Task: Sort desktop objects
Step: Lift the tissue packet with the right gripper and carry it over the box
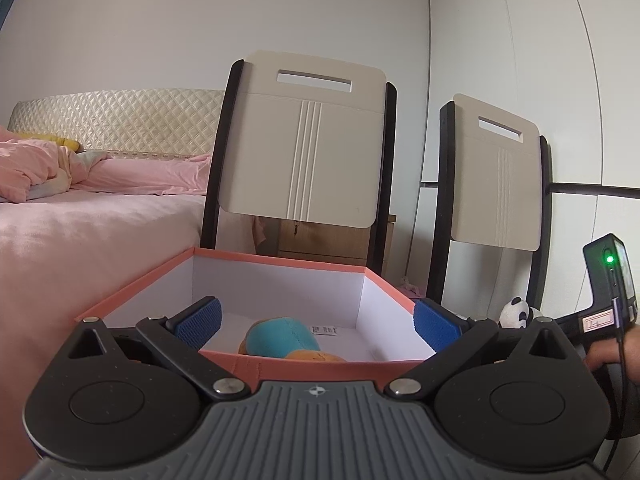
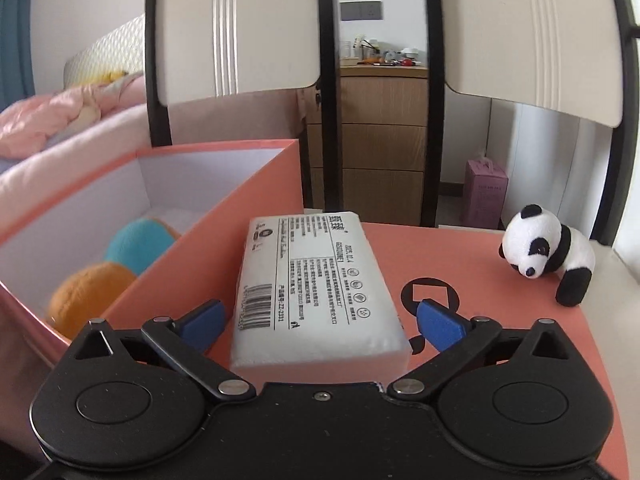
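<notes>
A white tissue pack (image 2: 316,280) lies flat on a salmon lid (image 2: 480,264), lengthways between the fingers of my right gripper (image 2: 320,322). That gripper is open, and both blue pads (image 2: 440,324) stand clear of the pack's sides. A small panda plush (image 2: 548,254) stands near the lid's far right edge. To the left is the open salmon box (image 2: 224,200) with a blue and orange plush (image 2: 140,244) inside. My left gripper (image 1: 316,322) hangs open over the near wall of the box (image 1: 320,368), with nothing gripped. The plush (image 1: 280,338) and the panda (image 1: 516,312) show here too.
Two cream chair backs (image 1: 304,140) (image 1: 496,176) rise just behind the box and lid. A bed with pink bedding (image 1: 80,208) fills the left. A wooden drawer cabinet (image 2: 380,148) and a pink carton (image 2: 484,192) stand beyond. A hand with the right gripper's body (image 1: 608,292) is at the right edge.
</notes>
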The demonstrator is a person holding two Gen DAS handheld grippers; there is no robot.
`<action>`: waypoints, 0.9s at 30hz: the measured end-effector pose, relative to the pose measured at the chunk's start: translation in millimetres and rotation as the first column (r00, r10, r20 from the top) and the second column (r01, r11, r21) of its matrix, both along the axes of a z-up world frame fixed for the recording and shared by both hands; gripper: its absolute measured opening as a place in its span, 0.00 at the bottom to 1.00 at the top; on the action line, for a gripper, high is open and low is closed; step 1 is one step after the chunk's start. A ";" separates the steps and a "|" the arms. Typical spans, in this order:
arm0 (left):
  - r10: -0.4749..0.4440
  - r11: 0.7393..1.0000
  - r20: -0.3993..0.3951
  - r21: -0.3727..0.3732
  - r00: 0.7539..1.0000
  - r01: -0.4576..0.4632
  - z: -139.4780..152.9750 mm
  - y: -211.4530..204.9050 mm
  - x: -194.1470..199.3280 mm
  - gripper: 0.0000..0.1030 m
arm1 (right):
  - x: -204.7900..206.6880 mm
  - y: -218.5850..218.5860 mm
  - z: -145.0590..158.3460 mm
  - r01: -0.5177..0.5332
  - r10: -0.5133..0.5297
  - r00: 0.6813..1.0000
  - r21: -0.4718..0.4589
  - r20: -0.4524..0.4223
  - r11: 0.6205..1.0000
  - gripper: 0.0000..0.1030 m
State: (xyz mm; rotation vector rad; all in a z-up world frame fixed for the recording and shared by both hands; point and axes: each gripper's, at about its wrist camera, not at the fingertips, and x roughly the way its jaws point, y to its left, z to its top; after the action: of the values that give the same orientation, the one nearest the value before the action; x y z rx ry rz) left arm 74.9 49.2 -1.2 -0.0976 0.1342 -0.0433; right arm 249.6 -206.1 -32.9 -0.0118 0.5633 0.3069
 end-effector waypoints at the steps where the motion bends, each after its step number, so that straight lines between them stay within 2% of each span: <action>1: -0.002 1.000 -0.001 0.003 1.000 0.002 -0.2 -0.4 0.2 1.00 | 1.0 2.0 -1.1 -0.006 0.006 1.000 -0.002 0.002 1.000 0.99; 4: -0.003 1.000 -0.006 0.009 1.000 0.003 -1.1 -0.9 1.6 1.00 | 5.0 8.7 -5.1 -0.015 0.015 1.000 -0.008 -0.003 1.000 0.99; 10: -0.004 1.000 -0.007 0.012 1.000 0.004 -1.5 -1.8 0.8 1.00 | 18.3 11.4 -9.6 0.029 -0.029 0.999 -0.018 -0.022 0.999 0.98; 12: -0.007 1.000 -0.006 0.016 1.000 0.007 -2.1 -2.5 1.0 1.00 | 22.7 11.7 -12.2 0.034 -0.035 0.998 -0.015 -0.043 0.999 0.95; 13: -0.007 1.000 -0.007 0.017 1.000 0.007 -2.5 -2.8 1.2 1.00 | 25.0 12.2 -13.9 0.034 -0.035 0.998 -0.013 -0.058 0.999 0.89; 18: -0.002 1.000 -0.009 0.018 1.000 0.003 -3.2 -2.3 1.7 1.00 | 28.2 13.6 -13.6 0.055 -0.055 0.995 0.003 -0.079 0.998 0.84; 22: 0.000 1.000 -0.010 0.017 1.000 0.000 -3.2 -1.9 2.2 1.00 | 24.0 6.9 -3.8 0.114 -0.111 0.992 0.033 -0.064 0.993 0.83; 27: -0.003 1.000 -0.006 0.018 1.000 0.003 -2.1 -1.7 1.6 1.00 | 11.9 -5.4 21.9 0.172 -0.173 0.985 0.099 0.008 0.980 0.83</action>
State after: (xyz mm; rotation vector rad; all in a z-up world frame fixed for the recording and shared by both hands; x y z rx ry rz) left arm 76.5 47.5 -3.3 -0.0798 0.1402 -0.0449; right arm 261.5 -211.5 -11.0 0.1283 0.5285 0.1649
